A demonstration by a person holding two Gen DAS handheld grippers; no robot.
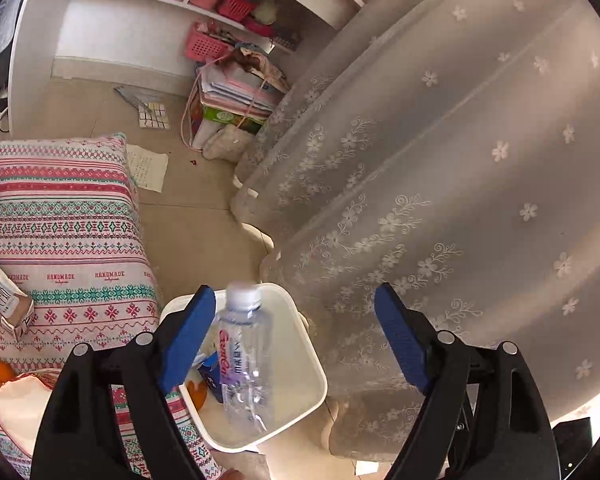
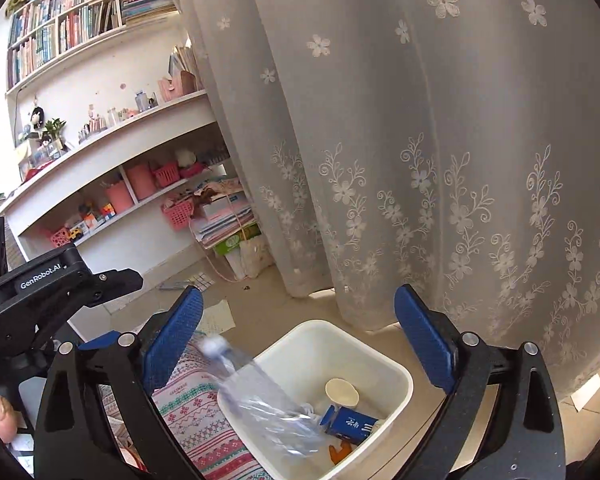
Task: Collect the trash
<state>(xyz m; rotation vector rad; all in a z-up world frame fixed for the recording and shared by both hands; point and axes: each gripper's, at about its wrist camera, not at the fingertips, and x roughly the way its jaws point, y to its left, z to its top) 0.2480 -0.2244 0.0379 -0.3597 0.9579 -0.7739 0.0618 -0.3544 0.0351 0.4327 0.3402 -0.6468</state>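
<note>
A clear plastic water bottle [image 1: 243, 360] with a white cap drops free into the white trash bin [image 1: 300, 344], blurred by motion. My left gripper [image 1: 296, 336] is open above the bin, touching nothing. In the right wrist view the bottle [image 2: 260, 404] slants over the bin's [image 2: 396, 376] near rim. Inside lie a paper cup [image 2: 341, 392], a blue carton [image 2: 352, 424] and an orange scrap [image 2: 338, 452]. My right gripper [image 2: 300, 340] is open and empty above the bin. The left gripper's body [image 2: 40, 288] shows at the left.
A patterned cushion [image 1: 64, 240] lies left of the bin with a milk carton [image 1: 4, 300] and wrappers [image 1: 12, 404] on it. A lace curtain [image 1: 440, 180] hangs close on the right. Papers [image 1: 148, 168] lie on the floor before shelves [image 2: 112, 160] and a stack of books [image 1: 236, 96].
</note>
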